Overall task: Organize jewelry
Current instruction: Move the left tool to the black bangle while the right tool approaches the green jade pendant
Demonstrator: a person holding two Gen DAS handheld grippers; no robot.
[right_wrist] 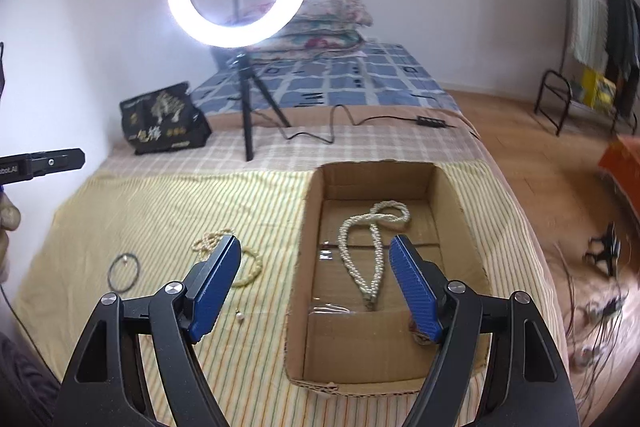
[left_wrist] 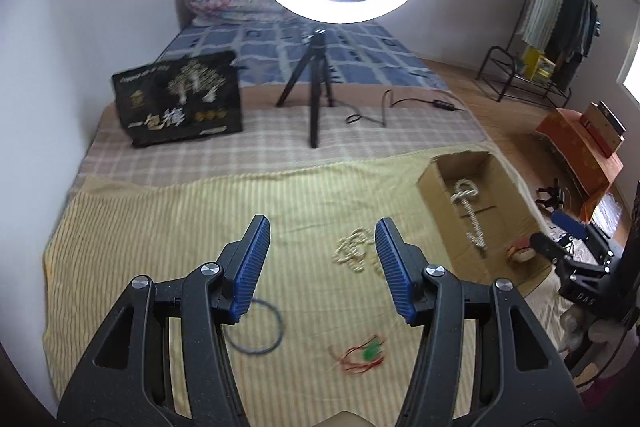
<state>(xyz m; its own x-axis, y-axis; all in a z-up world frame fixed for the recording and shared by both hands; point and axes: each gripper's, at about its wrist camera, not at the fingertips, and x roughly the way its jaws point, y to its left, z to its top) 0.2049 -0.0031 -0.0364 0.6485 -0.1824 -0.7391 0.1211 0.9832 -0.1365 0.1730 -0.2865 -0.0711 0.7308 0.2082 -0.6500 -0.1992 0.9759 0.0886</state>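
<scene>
A cardboard box (right_wrist: 460, 211) sits on the yellow striped cloth (left_wrist: 160, 227) and holds a white pearl necklace (right_wrist: 376, 251); box (left_wrist: 436, 183) and necklace (left_wrist: 468, 207) also show in the left wrist view. A cream bead necklace (left_wrist: 352, 251) lies on the cloth between the fingers of my open, empty left gripper (left_wrist: 322, 231). A blue ring bracelet (left_wrist: 276, 327) and a red cord with a green charm (left_wrist: 364, 355) lie nearer. My right gripper (right_wrist: 316, 247) is open and empty, hovering over the box's left wall. The cream beads (right_wrist: 212, 241), a dark ring (right_wrist: 124, 273) and a small pearl (right_wrist: 240, 317) lie left of the box.
A ring light on a tripod (right_wrist: 244, 107) stands on the bed behind the cloth, with its cable (right_wrist: 340, 131) trailing right. A black printed bag (left_wrist: 180, 99) stands at the back left. The bed edge drops to a wooden floor on the right, with clutter (right_wrist: 604, 255).
</scene>
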